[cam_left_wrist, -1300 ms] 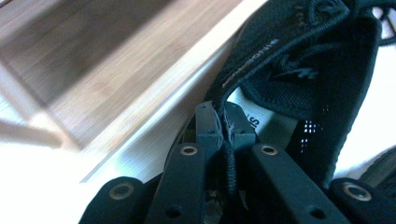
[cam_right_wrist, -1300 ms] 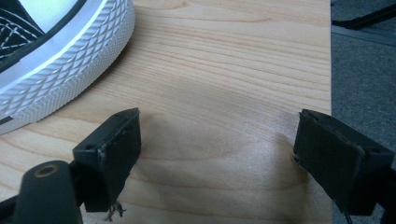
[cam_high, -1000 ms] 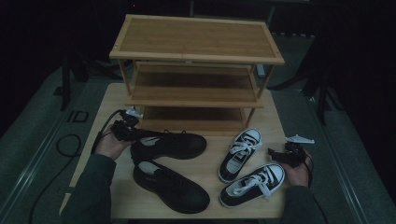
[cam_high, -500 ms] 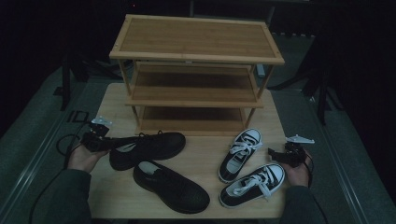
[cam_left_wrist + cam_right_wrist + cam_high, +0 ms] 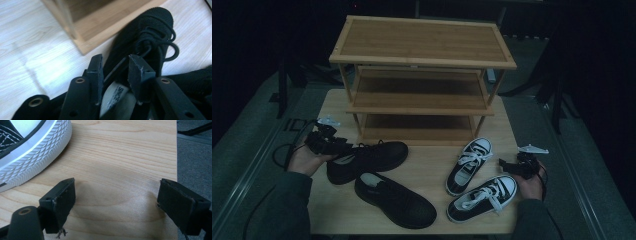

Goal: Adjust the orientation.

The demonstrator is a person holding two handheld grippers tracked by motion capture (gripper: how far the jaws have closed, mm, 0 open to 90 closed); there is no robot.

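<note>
High view: the left hand-held gripper (image 5: pixel 328 142) sits at the heel of a black shoe (image 5: pixel 371 157) lying before the shelf rack (image 5: pixel 422 97) on the desk (image 5: pixel 432 165), likely bound for a shelf.

Left gripper view: its jaws have just been opening; the heel rim lies between them, unpinched.

Right gripper view: the right hand-held gripper (image 5: pixel 115 202) gapes wide and empty beside a sneaker (image 5: pixel 32 150).

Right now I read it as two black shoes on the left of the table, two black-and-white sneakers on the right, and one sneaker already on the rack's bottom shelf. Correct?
Not quite. The rack has nothing on its bottom shelf; the high view shows all its shelves bare. Both black shoes and both sneakers lie on the table in front of it.
</note>
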